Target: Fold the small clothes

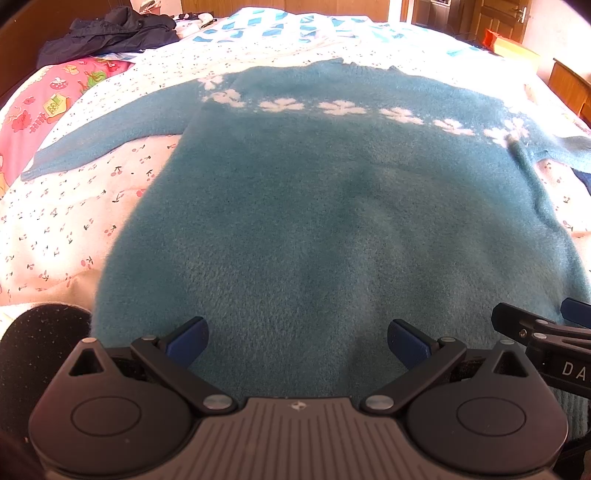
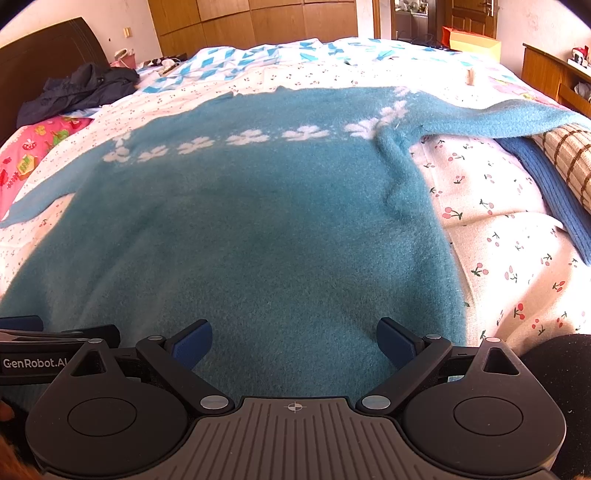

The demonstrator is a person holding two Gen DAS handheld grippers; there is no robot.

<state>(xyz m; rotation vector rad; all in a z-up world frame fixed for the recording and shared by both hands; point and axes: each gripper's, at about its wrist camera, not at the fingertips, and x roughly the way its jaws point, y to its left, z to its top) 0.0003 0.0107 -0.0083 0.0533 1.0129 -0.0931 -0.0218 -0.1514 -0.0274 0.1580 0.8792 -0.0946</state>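
A fuzzy teal sweater (image 1: 325,206) (image 2: 258,229) with a row of white flowers across the chest lies flat on the bed, sleeves spread out to both sides. Its hem is nearest me. My left gripper (image 1: 297,345) hovers open over the hem, nothing between its blue pads. My right gripper (image 2: 293,343) is open too, over the hem near the sweater's right side. In the left wrist view the right gripper (image 1: 543,332) shows at the right edge; in the right wrist view the left gripper (image 2: 55,339) shows at the left edge.
The bed (image 2: 498,229) has a white cherry-print cover. A dark jacket (image 1: 110,33) (image 2: 77,92) lies at the far left by the headboard. A pink cartoon-print pillow (image 1: 40,110) sits at the left. A blue knit and a checked cloth (image 2: 565,162) lie at the right. Wooden furniture (image 2: 550,74) stands beyond.
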